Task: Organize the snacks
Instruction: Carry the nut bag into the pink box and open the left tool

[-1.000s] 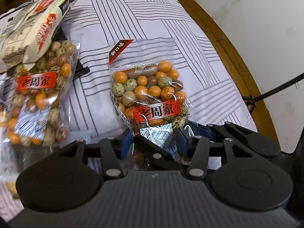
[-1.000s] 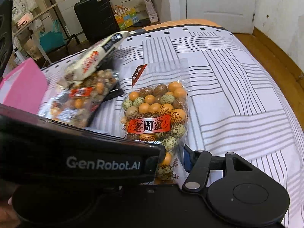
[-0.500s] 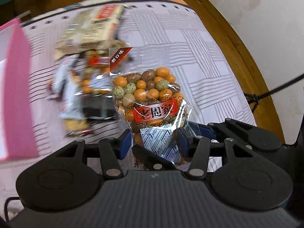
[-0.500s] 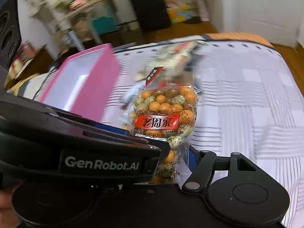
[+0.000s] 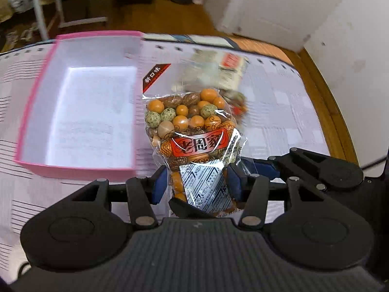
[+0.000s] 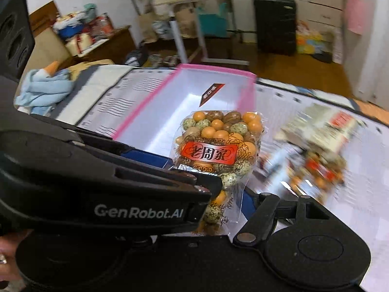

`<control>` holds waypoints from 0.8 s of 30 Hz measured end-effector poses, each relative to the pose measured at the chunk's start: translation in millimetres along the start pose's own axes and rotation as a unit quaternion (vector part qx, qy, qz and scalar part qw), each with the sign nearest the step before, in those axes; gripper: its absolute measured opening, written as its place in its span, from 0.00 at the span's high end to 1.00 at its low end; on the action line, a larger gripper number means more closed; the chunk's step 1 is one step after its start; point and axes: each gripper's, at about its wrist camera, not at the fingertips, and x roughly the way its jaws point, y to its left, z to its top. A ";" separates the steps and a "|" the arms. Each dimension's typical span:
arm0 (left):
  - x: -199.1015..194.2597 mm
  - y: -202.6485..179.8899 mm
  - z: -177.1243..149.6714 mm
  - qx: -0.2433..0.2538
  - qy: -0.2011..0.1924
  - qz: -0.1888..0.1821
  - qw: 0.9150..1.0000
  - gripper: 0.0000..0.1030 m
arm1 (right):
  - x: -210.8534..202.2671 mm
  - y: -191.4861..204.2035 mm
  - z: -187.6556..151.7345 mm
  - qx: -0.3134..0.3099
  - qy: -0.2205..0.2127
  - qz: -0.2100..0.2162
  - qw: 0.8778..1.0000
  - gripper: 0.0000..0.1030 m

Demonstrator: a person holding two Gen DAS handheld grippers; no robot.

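A clear bag of orange, green and brown coated nuts (image 5: 192, 126) with a red label hangs above the striped bed cover (image 5: 279, 112). My left gripper (image 5: 197, 185) is shut on its lower end, a blue pad against each side. In the right wrist view the bag (image 6: 218, 141) stands in front of a pink box (image 6: 145, 104), and the left gripper's body hides much of the scene. My right gripper (image 6: 204, 204) is opening with the bag's bottom between its jaws; only its right finger (image 6: 249, 203) shows, just off the film. The pink box (image 5: 36, 92) has a white inside with nothing in it.
A blurred pile of other snack bags (image 6: 316, 146) lies on the cover right of the box, and it is behind the held bag (image 5: 218, 73) in the left view. A blue cloth (image 6: 43, 90) lies far left. A black suitcase (image 6: 274, 24), a desk and wooden floor are beyond the bed.
Both grippers rose and swung left with the nut bag, away from the snack pile. The pink box has come into view beside and behind the bag.
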 end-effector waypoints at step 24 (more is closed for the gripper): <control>95.5 161.2 93.1 -0.035 -0.045 0.004 0.998 0.51 | 155.1 -20.3 84.9 -0.018 -0.001 0.008 1.000 0.39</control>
